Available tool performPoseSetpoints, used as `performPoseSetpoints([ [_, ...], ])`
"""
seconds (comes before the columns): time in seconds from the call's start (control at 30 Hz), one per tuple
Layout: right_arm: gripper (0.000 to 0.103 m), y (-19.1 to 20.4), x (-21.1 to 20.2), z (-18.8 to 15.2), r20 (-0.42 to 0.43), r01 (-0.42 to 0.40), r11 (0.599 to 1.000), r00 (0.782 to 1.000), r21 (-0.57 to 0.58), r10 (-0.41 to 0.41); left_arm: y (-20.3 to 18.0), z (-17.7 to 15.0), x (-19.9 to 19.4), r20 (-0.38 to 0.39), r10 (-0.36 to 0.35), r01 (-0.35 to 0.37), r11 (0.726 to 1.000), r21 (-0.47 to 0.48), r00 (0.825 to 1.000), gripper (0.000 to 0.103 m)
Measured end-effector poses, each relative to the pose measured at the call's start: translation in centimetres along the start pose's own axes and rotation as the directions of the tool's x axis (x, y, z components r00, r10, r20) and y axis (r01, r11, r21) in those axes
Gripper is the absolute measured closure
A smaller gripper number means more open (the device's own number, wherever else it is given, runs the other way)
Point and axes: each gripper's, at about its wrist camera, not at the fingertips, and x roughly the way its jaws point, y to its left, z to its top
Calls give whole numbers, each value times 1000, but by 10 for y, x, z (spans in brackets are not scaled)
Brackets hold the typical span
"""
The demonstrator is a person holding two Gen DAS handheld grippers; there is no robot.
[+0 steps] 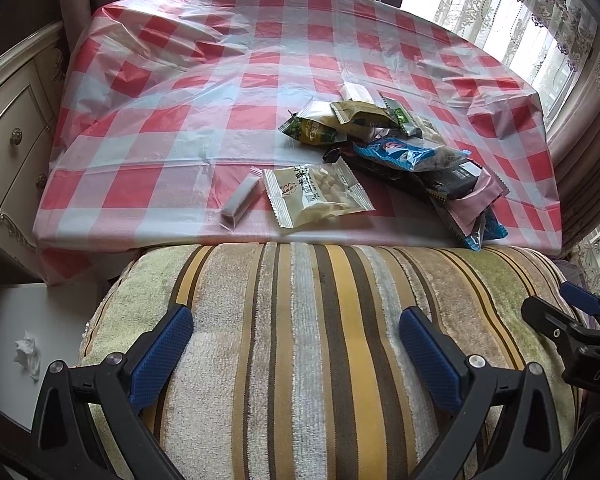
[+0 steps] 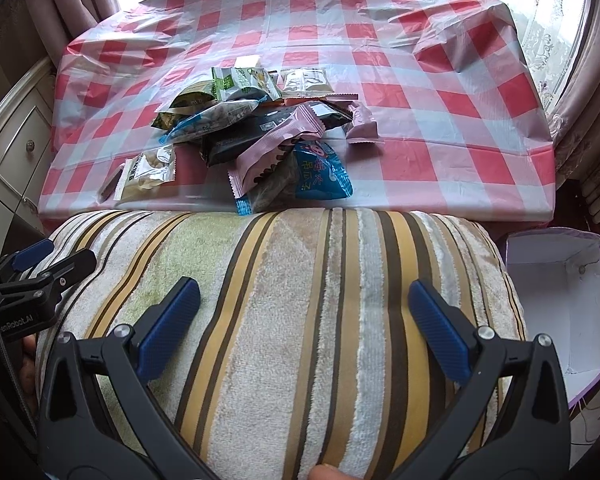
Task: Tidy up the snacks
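A heap of snack packets [image 1: 404, 152] [image 2: 260, 136] lies on the red-and-white checked tablecloth [image 1: 220, 92] [image 2: 440, 120], near its front edge. Apart from the heap lie a cream packet of white pieces [image 1: 316, 194] [image 2: 146, 172] and a small clear-wrapped bar [image 1: 242, 202]. A blue packet [image 2: 320, 172] and pink packets [image 2: 276, 148] sit at the heap's front. My left gripper [image 1: 296, 340] hovers open over a striped cushion, short of the table. My right gripper [image 2: 304, 312] is open too, over the same cushion. Each gripper shows at the edge of the other's view.
A striped cushion [image 1: 300, 320] [image 2: 292, 300] fills the foreground below the table edge. An open purple-and-white box [image 2: 560, 300] stands at the right of the cushion. A white box with crumpled tissue [image 1: 24, 344] is at the left, beside a cream drawer cabinet [image 1: 12, 120]. Curtains hang behind.
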Motion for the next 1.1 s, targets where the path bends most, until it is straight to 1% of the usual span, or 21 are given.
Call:
performPoseSetpoints([
  [0.33,0,0,1,0,-1,2,1000,1000,-4,-2,2,0,1,-2,-15,15,1000,-6,1000,0],
  [1.1,0,0,2,0,-1,2,1000,1000,-4,-2,1,0,1,-1,-14,14,1000,-6,1000,0],
])
